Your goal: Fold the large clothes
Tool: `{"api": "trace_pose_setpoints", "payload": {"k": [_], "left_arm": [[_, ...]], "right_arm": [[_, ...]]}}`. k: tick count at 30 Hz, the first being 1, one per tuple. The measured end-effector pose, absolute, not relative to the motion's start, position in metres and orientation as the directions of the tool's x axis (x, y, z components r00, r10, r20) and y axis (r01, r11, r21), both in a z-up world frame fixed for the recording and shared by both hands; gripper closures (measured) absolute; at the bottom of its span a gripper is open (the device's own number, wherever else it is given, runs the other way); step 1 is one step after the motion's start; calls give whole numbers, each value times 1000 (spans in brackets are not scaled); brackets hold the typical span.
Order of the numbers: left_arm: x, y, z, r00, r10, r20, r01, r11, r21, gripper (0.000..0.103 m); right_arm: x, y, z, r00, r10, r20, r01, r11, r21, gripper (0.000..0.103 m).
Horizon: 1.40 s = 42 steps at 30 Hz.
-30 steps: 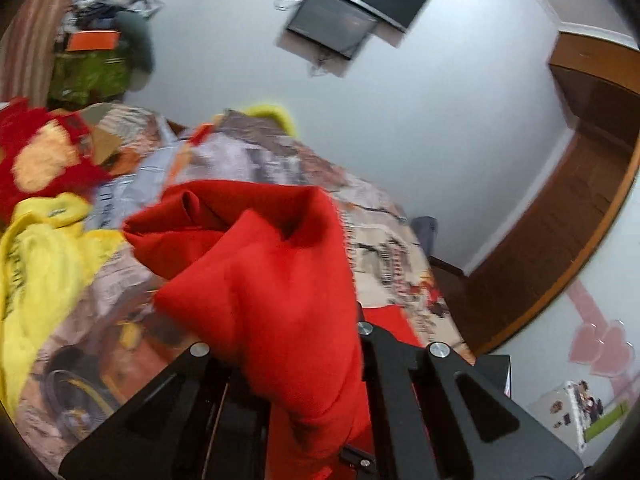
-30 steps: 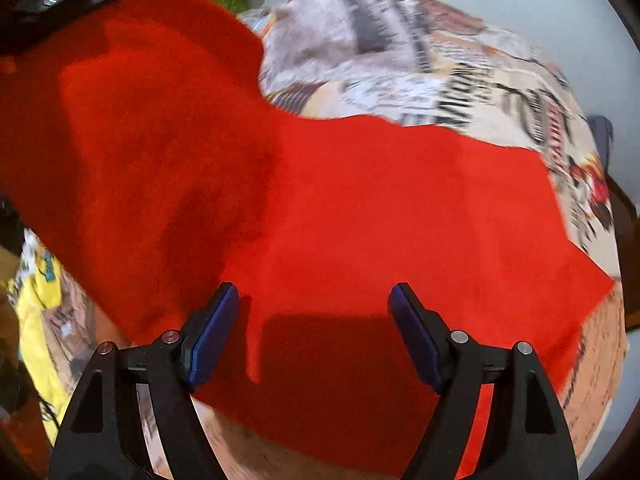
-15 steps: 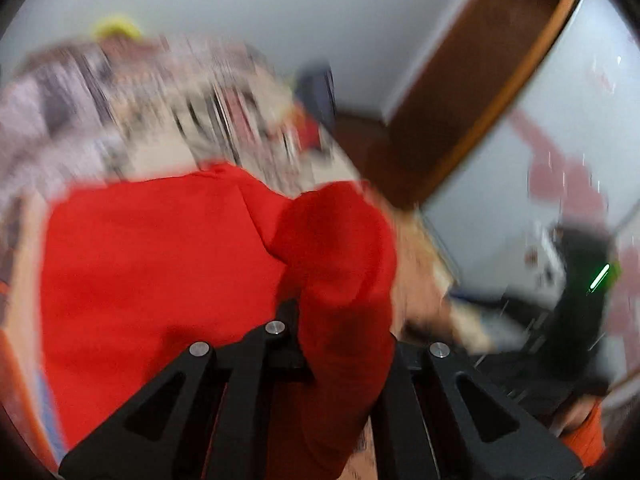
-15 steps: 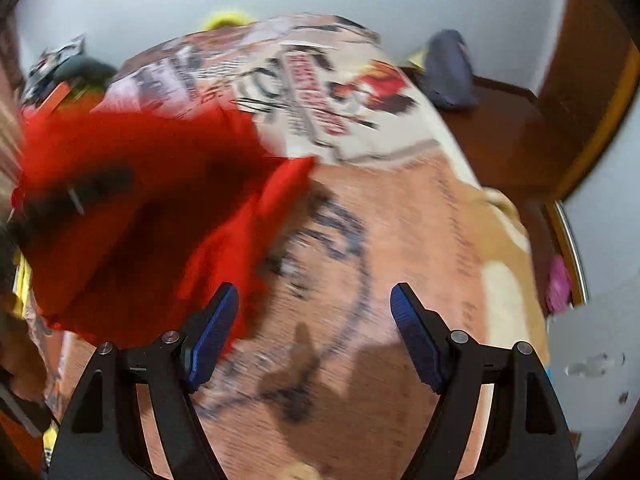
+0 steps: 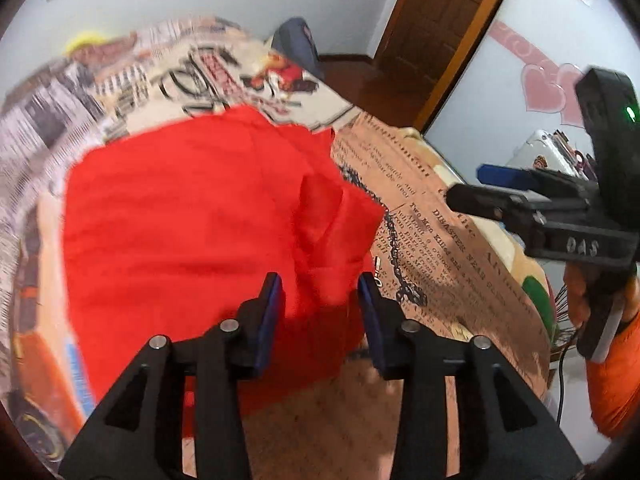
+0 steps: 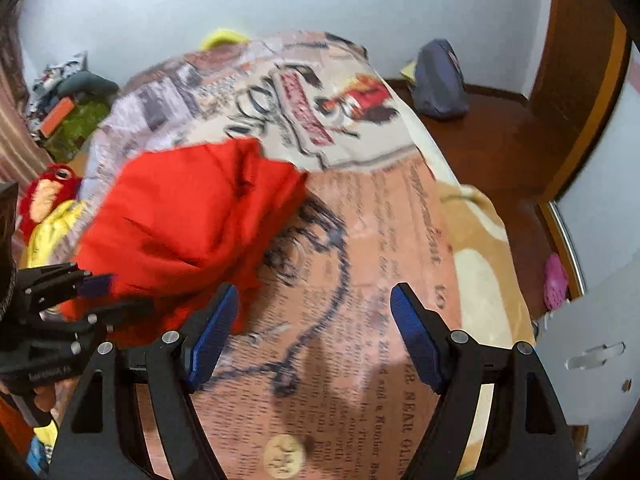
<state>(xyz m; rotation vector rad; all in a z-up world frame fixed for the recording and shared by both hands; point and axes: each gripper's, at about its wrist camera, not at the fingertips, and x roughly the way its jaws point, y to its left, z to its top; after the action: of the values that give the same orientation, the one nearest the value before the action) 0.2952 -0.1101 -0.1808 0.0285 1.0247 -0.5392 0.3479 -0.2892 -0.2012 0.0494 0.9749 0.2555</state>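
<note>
The red garment (image 5: 192,216) lay bunched on the bed's printed blanket (image 6: 360,264). The left gripper (image 5: 320,304) hung over its near edge, jaws released, cloth between them ungripped. The right gripper (image 6: 314,334) hovered beside the garment, jaws spread wide, holding nothing.

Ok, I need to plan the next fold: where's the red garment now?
The red garment lies on the printed bedspread, just beyond the open left gripper, left of the right gripper.
</note>
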Motion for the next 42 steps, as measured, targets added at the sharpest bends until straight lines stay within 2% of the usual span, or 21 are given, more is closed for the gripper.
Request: {"api": "trace_pose_setpoints", "payload": {"k": [2, 4, 10, 16, 18, 20, 23, 27, 32, 37, 42], "left_arm": [[289, -97, -169, 447, -397, -802, 434, 880, -194, 50], [285, -78, -157, 510, -356, -784, 400, 904, -150, 45], [302, -28, -160, 576, -176, -798, 268, 963, -19, 39], [308, 11, -203, 473, -169, -865, 202, 976, -80, 38], [304, 15, -214, 469, -179, -865, 202, 975, -92, 35], [299, 18, -217, 490, -169, -855, 196, 977, -81, 24], [289, 22, -222, 508, -173, -844, 189, 978, -88, 20], [280, 26, -225, 499, -206, -842, 170, 976, -138, 19], [279, 29, -215, 510, -191, -839, 140, 980, -139, 20], [288, 35, -190, 599, -103, -794, 108, 993, -47, 20], [311, 44, -171, 647, -80, -758, 92, 995, -26, 20]], "right_arm": [[346, -280, -191, 548, 261, -795, -216, 962, 167, 28], [347, -266, -182, 559, 286, -778, -246, 954, 173, 28], [360, -213, -176, 541, 375, -753, -337, 917, 214, 28], [378, -170, -210, 461, 384, -800, -376, 901, 216, 28], [378, -172, -223, 442, 358, -823, -363, 910, 201, 28], [378, -183, -238, 434, 310, -846, -328, 929, 172, 28], [372, -210, -262, 402, 251, -880, -260, 953, 154, 28], [357, -250, -275, 354, 354, -866, -194, 933, 302, 25], [348, -257, -254, 391, 310, -866, -193, 948, 252, 25], [353, -247, -220, 478, 281, -833, -246, 952, 180, 23], [376, -233, -209, 510, 298, -807, -265, 947, 182, 23]]}}
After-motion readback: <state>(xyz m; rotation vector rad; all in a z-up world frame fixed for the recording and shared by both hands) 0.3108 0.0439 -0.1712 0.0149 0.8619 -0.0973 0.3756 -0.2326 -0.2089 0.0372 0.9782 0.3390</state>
